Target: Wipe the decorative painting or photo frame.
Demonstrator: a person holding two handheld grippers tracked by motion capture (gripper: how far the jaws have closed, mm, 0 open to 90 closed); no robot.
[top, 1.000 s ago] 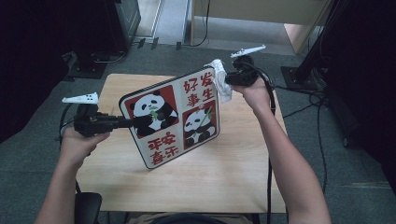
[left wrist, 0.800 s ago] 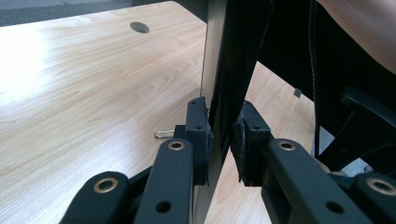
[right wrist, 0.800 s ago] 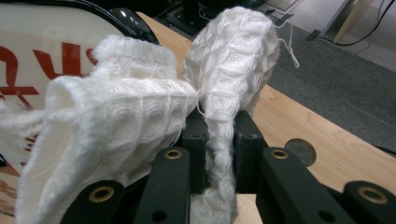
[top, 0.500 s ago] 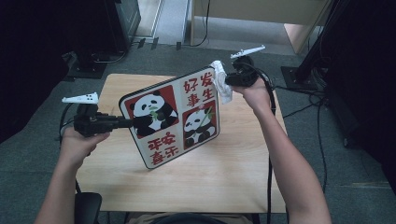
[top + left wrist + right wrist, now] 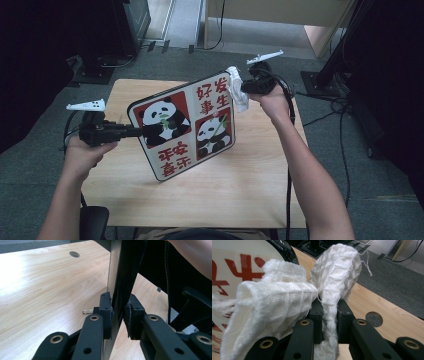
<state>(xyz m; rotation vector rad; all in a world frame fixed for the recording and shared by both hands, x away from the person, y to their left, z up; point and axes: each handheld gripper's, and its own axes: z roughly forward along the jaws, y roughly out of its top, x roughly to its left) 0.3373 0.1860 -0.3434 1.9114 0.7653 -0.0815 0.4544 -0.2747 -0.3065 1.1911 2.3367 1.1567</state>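
Centre frame, high view: square black-rimmed panda board with red characters (image 5: pixel 185 127) held tilted above light wooden table (image 5: pixel 235 190). Left gripper (image 5: pixel 119 315) pinches board's left edge. Right gripper (image 5: pixel 329 315) clamps white waffle-weave cloth (image 5: pixel 287 302) at board's upper right corner, apparently touching it.

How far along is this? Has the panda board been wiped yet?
Done: the left hand-held gripper has the panda board lifted and tilted, its lower edge near the table. In hand: the right hand-held gripper pinches a white cloth at the board's top corner. Left: wiping the rest of its face, probably.
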